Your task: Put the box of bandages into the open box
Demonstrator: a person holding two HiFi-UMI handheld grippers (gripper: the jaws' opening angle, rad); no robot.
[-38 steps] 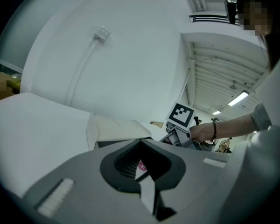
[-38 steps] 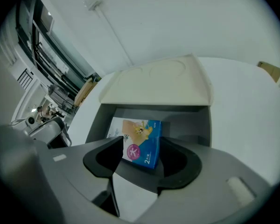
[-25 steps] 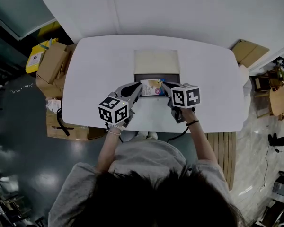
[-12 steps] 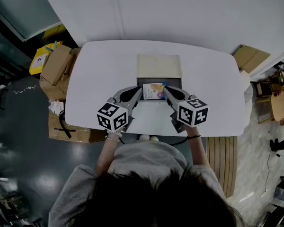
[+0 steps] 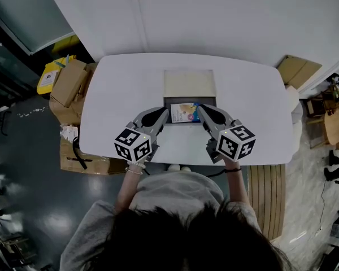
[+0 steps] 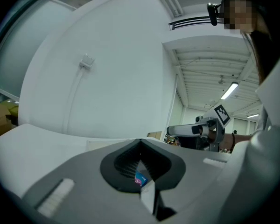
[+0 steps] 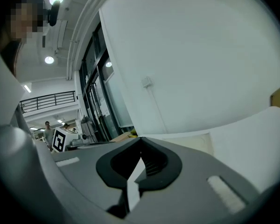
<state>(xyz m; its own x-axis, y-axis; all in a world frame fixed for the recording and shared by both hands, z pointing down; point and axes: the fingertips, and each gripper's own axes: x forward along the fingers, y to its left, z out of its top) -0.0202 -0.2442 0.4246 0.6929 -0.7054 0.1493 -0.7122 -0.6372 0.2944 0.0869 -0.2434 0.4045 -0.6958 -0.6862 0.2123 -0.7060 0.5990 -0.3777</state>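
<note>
One white table (image 5: 118,95) with rounded corners, filling the middle of the head view. Brown cartons (image 5: 68,83) piled on the floor at the table's 9 o'clock, too jumbled to count, plus one flat carton at 2 o'clock. One open box (image 5: 189,83) at the table's centre, with its beige lid laid back toward 12 o'clock and its dark inside toward 6 o'clock. Two grippers, each topped by one marker cube: left gripper (image 5: 166,114) reaching in from 7 o'clock, right gripper (image 5: 201,110) from 5 o'clock, tips pointed at each other across the dark opening. One box of bandages (image 5: 185,112), white with blue and pink print, sitting over that opening at 6 o'clock of the lid, pinched at its 9 o'clock edge by the left jaws and at its 3 o'clock edge by the right jaws. Both pairs of jaws drawn narrow on a thin edge of it. Cannot tell whether it rests on the bottom.
</note>
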